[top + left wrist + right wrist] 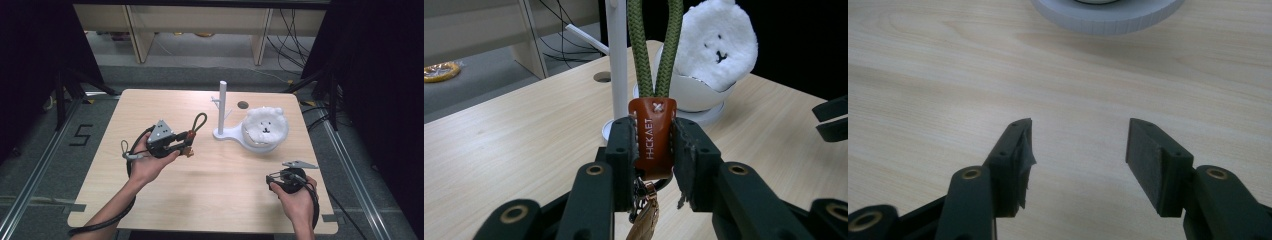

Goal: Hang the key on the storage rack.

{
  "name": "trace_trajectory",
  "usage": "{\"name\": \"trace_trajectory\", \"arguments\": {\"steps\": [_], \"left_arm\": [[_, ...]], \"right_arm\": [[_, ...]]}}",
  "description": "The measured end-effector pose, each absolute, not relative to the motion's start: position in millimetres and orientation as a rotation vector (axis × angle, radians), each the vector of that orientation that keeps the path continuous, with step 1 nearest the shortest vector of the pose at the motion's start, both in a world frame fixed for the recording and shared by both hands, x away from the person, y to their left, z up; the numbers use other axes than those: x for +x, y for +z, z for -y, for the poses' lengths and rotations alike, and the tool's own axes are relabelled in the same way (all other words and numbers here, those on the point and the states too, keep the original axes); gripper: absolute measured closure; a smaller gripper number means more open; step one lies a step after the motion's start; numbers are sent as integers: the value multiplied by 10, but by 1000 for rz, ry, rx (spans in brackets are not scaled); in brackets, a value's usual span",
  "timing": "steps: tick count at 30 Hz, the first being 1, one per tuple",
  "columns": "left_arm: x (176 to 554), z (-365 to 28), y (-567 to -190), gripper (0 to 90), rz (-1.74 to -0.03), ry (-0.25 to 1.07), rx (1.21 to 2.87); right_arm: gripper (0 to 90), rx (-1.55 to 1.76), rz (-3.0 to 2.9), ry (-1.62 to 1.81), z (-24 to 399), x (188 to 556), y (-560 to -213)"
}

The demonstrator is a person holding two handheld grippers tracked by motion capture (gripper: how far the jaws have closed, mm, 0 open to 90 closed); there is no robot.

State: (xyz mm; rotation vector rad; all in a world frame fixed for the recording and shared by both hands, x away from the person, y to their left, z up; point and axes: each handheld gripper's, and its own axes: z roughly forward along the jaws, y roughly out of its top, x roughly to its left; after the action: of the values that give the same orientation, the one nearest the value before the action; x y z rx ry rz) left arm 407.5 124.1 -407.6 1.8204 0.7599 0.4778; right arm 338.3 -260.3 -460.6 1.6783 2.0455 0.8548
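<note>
Left tongs (654,145): I have them clamped on the brown leather tab (653,137) of the keychain, lifted off the surface (210,175).
Green cord loop (655,47): it rises from the tab, just in front of the white stand (222,107).
Right tongs (1078,150): I hold them apart with nothing between, low over bare wood near the right edge.
Plush bear (265,125): sits in the white bowl beside the stand's base.

Overhead view; tong cameras skim table (215,170).
</note>
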Motion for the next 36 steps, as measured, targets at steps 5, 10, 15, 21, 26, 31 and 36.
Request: {"name": "trace_trajectory", "arguments": {"steps": [5, 10, 15, 21, 26, 31, 36], "left_arm": [[4131, -1215, -4053, 701, -767, 467, 1809], [4203, -1188, -4019, 701, -768, 465, 1797], [4266, -1122, -3996, 700, -770, 452, 1783], [4363, -1053, -3962, 700, -771, 444, 1775], [4452, -1037, -3960, 700, -792, 438, 1772], [4517, -1045, -3947, 700, -815, 434, 1760], [4576, -1033, -3938, 700, -827, 418, 1753]], "right_arm": [[450, 1699, -2046, 860, 2614, 3374, -4600], [450, 1682, -2053, 863, 2632, 3379, -4606], [450, 1685, -2053, 856, 2625, 3377, -4607], [449, 1671, -2071, 837, 2659, 3369, -4609], [449, 1689, -2041, 850, 2661, 3382, -4620], [448, 1697, -2049, 867, 2667, 3376, -4619], [449, 1687, -2069, 839, 2677, 3370, -4615]]}}
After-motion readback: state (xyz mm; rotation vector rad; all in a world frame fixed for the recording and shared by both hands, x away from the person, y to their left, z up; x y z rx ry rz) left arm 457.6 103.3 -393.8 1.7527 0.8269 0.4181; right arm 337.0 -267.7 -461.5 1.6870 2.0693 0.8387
